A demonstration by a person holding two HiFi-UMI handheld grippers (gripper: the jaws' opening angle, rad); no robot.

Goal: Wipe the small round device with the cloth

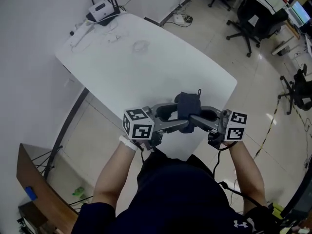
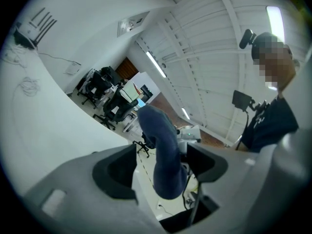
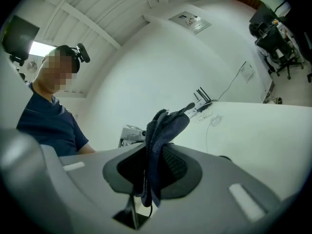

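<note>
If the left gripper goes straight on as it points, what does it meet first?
Likely the dark blue fabric cloth between the open jaws of the left gripper, held by the right gripper.

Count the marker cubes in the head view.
2. The left cube sits on the left gripper; the right cube sits on the right gripper. None seems hidden.

txt: none legible | brand: small white logo [image 1: 237, 224] on dark garment, no wording | nos/signs: none

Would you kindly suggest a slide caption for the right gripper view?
Right gripper clamped on a dark blue cloth, white table beyond.
</note>
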